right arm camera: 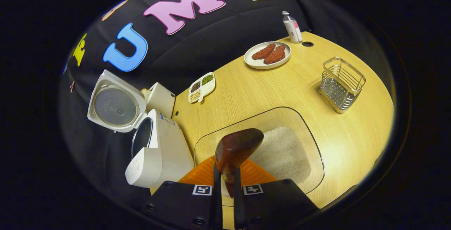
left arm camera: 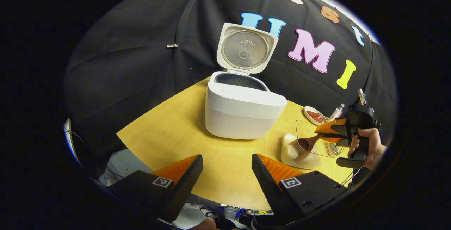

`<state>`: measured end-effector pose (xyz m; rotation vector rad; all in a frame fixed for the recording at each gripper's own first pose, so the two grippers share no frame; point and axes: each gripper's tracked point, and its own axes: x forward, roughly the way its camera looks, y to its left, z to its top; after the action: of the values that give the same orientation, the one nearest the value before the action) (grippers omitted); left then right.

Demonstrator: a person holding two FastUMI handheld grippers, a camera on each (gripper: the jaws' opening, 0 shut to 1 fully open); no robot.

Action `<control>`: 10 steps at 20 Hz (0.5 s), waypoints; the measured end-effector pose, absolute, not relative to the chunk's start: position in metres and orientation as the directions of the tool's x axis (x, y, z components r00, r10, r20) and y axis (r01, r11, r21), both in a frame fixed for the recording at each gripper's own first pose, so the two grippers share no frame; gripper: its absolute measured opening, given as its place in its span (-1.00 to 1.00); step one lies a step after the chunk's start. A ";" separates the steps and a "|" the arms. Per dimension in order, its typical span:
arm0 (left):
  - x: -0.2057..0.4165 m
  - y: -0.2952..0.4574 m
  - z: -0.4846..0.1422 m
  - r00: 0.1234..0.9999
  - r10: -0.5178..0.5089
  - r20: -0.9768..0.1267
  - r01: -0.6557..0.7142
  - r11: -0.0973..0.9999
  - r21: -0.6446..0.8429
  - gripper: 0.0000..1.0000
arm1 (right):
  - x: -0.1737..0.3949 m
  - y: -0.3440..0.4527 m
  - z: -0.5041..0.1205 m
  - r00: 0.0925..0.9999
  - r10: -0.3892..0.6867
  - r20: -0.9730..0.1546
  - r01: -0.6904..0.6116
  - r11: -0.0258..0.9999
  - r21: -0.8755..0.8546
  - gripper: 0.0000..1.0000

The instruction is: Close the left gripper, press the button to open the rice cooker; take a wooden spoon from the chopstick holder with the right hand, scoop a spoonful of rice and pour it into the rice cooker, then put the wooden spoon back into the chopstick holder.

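Observation:
The white rice cooker [left arm camera: 243, 108] stands in the middle of the wooden table with its lid [left arm camera: 246, 48] raised. My left gripper [left arm camera: 227, 172] hangs open above the table's near edge, short of the cooker, with nothing between its fingers. At the right, my right gripper [left arm camera: 322, 134] is shut on the handle of the wooden spoon [left arm camera: 308, 143]. In the right gripper view the spoon [right arm camera: 238, 147] sticks forward from the shut right gripper [right arm camera: 227, 175], its bowl low over the rice [right arm camera: 282, 152] in a clear container [right arm camera: 310, 136]. The wire chopstick holder [right arm camera: 341, 84] stands to the right.
A plate of reddish food [right arm camera: 267, 54] and a small bottle [right arm camera: 292, 27] sit at the far edge. A divided dish of beans [right arm camera: 201, 86] and a white box [right arm camera: 160, 99] lie behind the open cooker [right arm camera: 158, 152]. A hand [left arm camera: 370, 147] holds the right gripper.

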<state>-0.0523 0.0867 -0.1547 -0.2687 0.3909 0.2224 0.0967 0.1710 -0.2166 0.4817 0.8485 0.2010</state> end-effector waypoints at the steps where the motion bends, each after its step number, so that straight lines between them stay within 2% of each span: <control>1: -0.052 0.088 -0.155 0.901 0.163 -0.402 -0.265 0.940 -0.214 0.92 | 0.099 0.169 -0.215 0.647 0.363 -0.670 0.052 0.856 0.514 -0.65; 4: -0.051 0.088 -0.154 0.902 0.160 -0.402 -0.265 0.939 -0.220 0.92 | 0.104 0.155 -0.210 0.651 0.364 -0.666 0.135 0.808 0.573 -0.66; 10: -0.051 0.084 -0.152 0.906 0.148 -0.396 -0.249 0.944 -0.216 0.92 | 0.112 0.130 -0.186 0.675 0.363 -0.642 0.215 0.736 0.642 -0.65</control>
<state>-0.0511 0.0839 -0.1516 -0.2669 0.3856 0.2072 0.1120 0.1296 -0.1864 0.7619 0.8465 0.0931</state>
